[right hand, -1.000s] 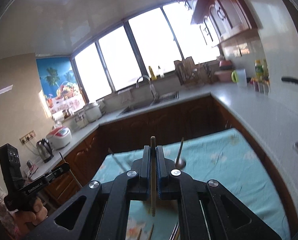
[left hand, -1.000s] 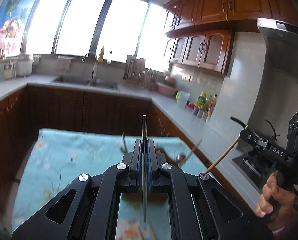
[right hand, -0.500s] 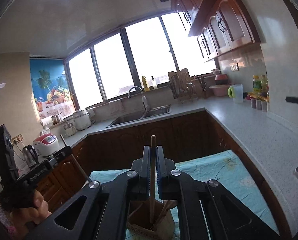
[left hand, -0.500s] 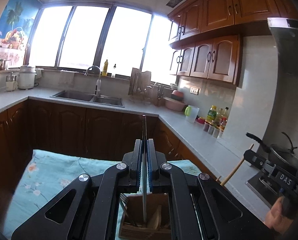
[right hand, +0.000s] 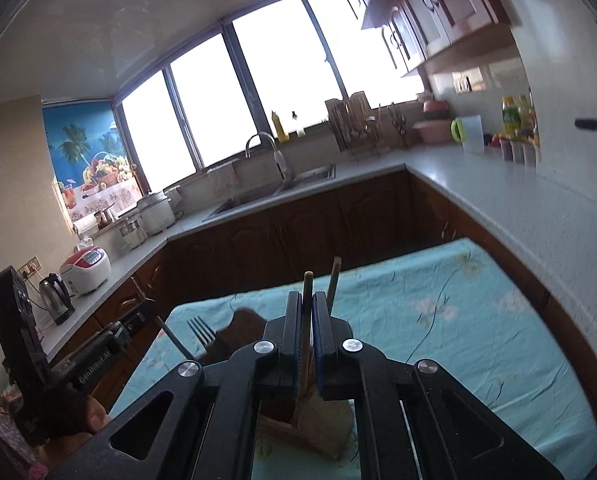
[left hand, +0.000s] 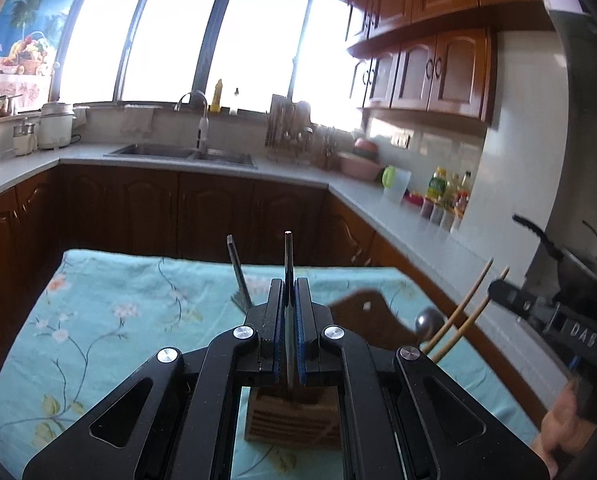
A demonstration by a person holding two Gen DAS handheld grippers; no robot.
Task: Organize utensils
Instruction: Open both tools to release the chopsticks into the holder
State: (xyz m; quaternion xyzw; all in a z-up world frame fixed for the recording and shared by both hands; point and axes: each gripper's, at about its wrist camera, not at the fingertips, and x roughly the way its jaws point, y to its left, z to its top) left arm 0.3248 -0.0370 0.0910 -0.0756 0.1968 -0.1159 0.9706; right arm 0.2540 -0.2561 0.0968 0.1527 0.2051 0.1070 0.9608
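My left gripper (left hand: 289, 292) is shut on a thin metal utensil handle (left hand: 288, 256) that stands upright over a wooden utensil holder (left hand: 292, 416) on the teal floral cloth (left hand: 110, 320). A fork (left hand: 238, 276) and a spoon (left hand: 428, 320) stand in the holder. My right gripper (right hand: 307, 312) is shut on a wooden chopstick (right hand: 307, 288), with a second chopstick (right hand: 333, 280) beside it, both reaching down into the holder (right hand: 322, 424). In the left wrist view the right gripper (left hand: 538, 308) holds the chopsticks (left hand: 466, 312) at the right. The left gripper (right hand: 110, 340) and a fork (right hand: 200, 334) show in the right wrist view.
A dark wooden board (left hand: 370, 316) rises behind the holder. Kitchen counters wrap around, with a sink (left hand: 186, 152), a rice cooker (right hand: 86, 266), a kettle (right hand: 56, 298) and bottles (left hand: 446, 200). A stove with a pan (left hand: 570, 256) lies to the right.
Both grippers have tilted downward, and more of the cloth-covered table shows. The chopsticks and the metal utensil now reach into the holder, and a second chopstick shows beside the held one.
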